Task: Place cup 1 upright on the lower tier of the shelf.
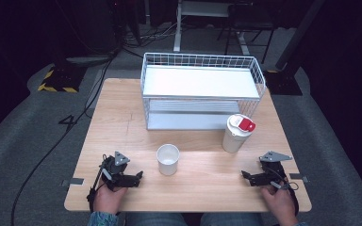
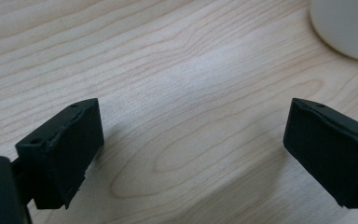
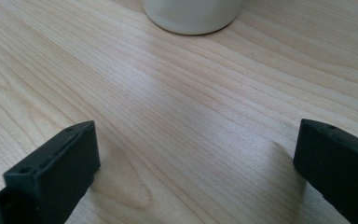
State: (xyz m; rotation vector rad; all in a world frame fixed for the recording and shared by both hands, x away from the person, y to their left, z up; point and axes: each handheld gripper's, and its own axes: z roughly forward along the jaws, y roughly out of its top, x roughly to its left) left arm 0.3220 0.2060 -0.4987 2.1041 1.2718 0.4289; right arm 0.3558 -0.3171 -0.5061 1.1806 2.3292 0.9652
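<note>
White paper cup (image 1: 168,159) upright on the light wooden tabletop (image 1: 202,186), between my two hand-held grippers.
I hold the left hand-held gripper (image 1: 139,177) just beside the cup, which lies ahead and to its right; the right hand-held gripper (image 1: 245,176) sits farther off, nearer the tall white lidded cup with red tab (image 1: 237,133). Both stand wide open, holding nothing. I judge the left better placed to reach.

A plain white paper cup (image 1: 168,159) stands on the pale wood-grain table (image 1: 122,127). Right of that cup, the white lidded container (image 1: 236,134) has a red cap. Behind it, the wire shelf rack (image 1: 202,89) is white.
</note>
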